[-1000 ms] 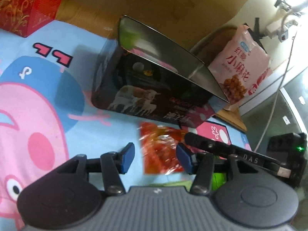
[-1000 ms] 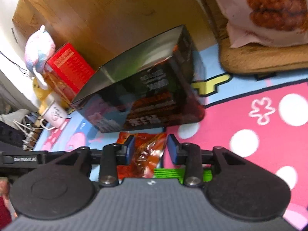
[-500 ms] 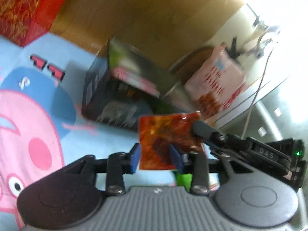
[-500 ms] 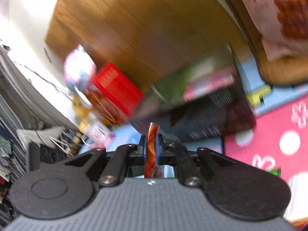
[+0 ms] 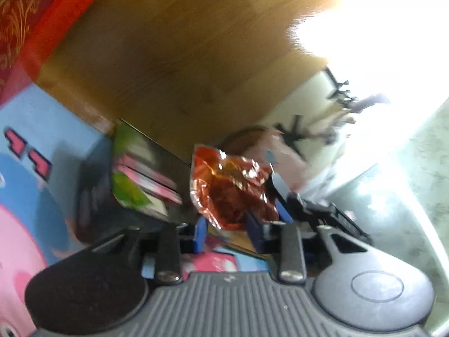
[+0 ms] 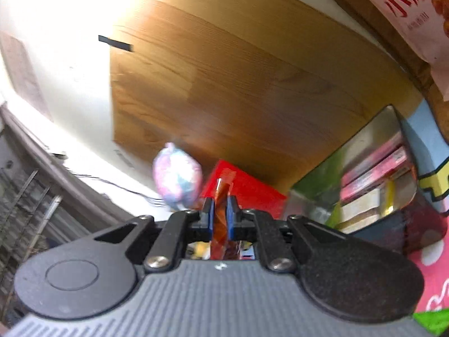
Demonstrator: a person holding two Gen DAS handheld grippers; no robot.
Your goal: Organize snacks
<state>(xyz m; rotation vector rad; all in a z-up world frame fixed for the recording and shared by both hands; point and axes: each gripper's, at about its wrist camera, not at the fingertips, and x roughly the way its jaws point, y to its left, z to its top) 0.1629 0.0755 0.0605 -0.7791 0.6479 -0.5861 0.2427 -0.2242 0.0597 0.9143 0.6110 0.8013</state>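
Observation:
My right gripper (image 6: 219,217) is shut on a red-orange foil snack packet (image 6: 221,210), seen edge-on between its blue pads. In the left wrist view the same packet (image 5: 231,191) hangs in the air just ahead of my left gripper (image 5: 228,231), whose jaws stand apart around its lower edge without clearly pressing it; the right gripper's black body (image 5: 322,213) holds it from the right. A dark open box (image 6: 373,185) with pink and green snack packs inside sits on the mat, also in the left wrist view (image 5: 134,185).
A large pink snack bag (image 6: 407,5) lies on a round brown mat at the upper right. A red box (image 5: 36,14) stands at the back left. A pastel plush toy (image 6: 176,179) sits beyond it. The cartoon play mat (image 5: 25,196) covers the floor.
My right gripper closed on the foil packet and lifted it off the mat. Both grippers rose and tilted up; the left jaws narrowed around the packet.

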